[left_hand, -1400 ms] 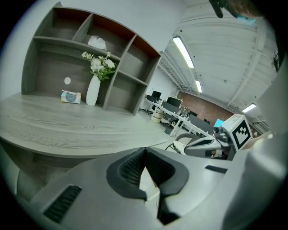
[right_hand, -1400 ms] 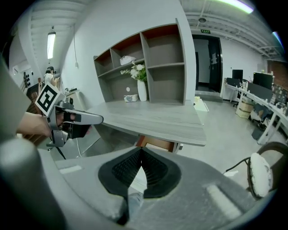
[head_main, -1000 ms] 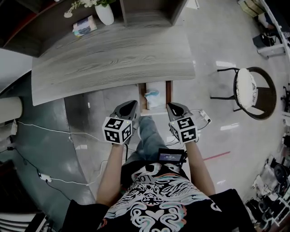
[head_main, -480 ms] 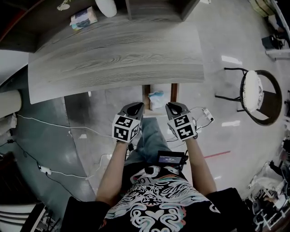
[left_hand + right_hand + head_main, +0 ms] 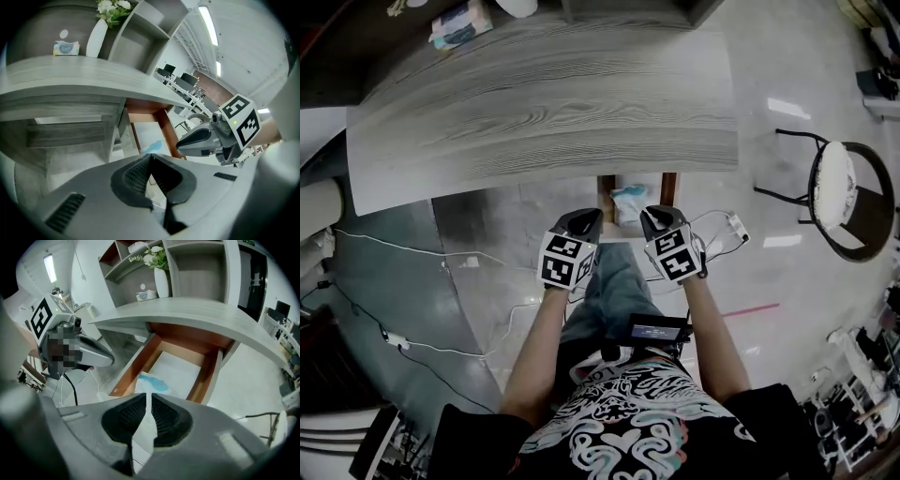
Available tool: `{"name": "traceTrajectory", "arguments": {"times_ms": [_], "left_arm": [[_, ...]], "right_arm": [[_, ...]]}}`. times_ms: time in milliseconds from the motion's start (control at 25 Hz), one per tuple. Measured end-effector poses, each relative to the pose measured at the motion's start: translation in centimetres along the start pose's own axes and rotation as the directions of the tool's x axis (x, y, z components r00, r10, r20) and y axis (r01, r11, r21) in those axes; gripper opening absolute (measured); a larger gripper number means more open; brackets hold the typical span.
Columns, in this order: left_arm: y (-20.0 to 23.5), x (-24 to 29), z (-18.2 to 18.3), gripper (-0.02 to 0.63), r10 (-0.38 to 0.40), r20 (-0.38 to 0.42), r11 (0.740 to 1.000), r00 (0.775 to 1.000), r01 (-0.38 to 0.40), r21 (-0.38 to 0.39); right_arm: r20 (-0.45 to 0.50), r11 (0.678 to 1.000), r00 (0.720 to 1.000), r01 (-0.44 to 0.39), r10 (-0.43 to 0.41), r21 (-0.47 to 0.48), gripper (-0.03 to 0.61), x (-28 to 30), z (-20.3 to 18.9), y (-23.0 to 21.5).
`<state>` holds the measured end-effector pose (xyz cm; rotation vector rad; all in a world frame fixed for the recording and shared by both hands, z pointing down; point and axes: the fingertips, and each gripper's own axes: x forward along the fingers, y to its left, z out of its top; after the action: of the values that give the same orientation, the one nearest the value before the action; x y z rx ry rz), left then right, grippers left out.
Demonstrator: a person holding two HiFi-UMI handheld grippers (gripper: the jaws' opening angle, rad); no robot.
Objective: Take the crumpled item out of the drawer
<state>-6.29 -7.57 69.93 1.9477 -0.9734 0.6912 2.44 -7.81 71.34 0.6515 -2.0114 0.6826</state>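
The drawer [image 5: 607, 192] stands pulled out from under the grey wooden desk [image 5: 544, 103]. Inside it, on a white liner, lies the crumpled white-and-blue item [image 5: 630, 202], which also shows beyond the jaws as the item [image 5: 151, 382] and the item [image 5: 152, 146]. My left gripper [image 5: 581, 225] hangs at the drawer's front left corner, my right gripper [image 5: 661, 220] at its front right. Both are above and short of the item, touching nothing. The left gripper [image 5: 151, 157] and right gripper [image 5: 150, 397] are shut and hold nothing.
A round-seated chair [image 5: 839, 197] stands on the floor to the right. A tissue box [image 5: 459, 23] and a white vase [image 5: 161, 282] sit at the desk's back by shelves. Cables [image 5: 441, 272] and a power strip [image 5: 736, 228] lie on the floor.
Both grippers have moved forward to the drawer's front edge and a little closer together. The head view has shifted toward the desk. The crumpled item has not moved.
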Motion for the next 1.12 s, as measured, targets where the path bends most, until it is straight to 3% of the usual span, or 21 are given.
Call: {"name": "traceTrajectory", "arguments": {"times_ms": [240,600,920,1120], "left_arm": [[0.0,1.3,-0.8,0.0,-0.004,-0.045,0.999,0.999,0.006,0.032],[-0.2,2.7,-2.2,0.0,-0.008,-0.073,1.0,0.997,0.008,0.007],[-0.2,3.4,-2.4,0.001,-0.009,-0.083,1.0,0.997,0.009,-0.001],[-0.4,3.6,-2.2,0.0,-0.008,-0.084,1.0,0.996,0.008,0.0]], "right_arm": [[-0.019,0.999,0.999,-0.037,0.037,-0.021,0.026,1.7,-0.4,0.6],[-0.041,0.996,0.997,-0.068,0.066,-0.053,0.046,4.2,-0.8,1.0],[-0.067,0.996,0.997,-0.049,0.045,-0.068,0.046,5.7,-1.2,0.9],[-0.09,0.995,0.994,-0.064,0.057,-0.072,0.008,5.6,-1.4,0.9]]}}
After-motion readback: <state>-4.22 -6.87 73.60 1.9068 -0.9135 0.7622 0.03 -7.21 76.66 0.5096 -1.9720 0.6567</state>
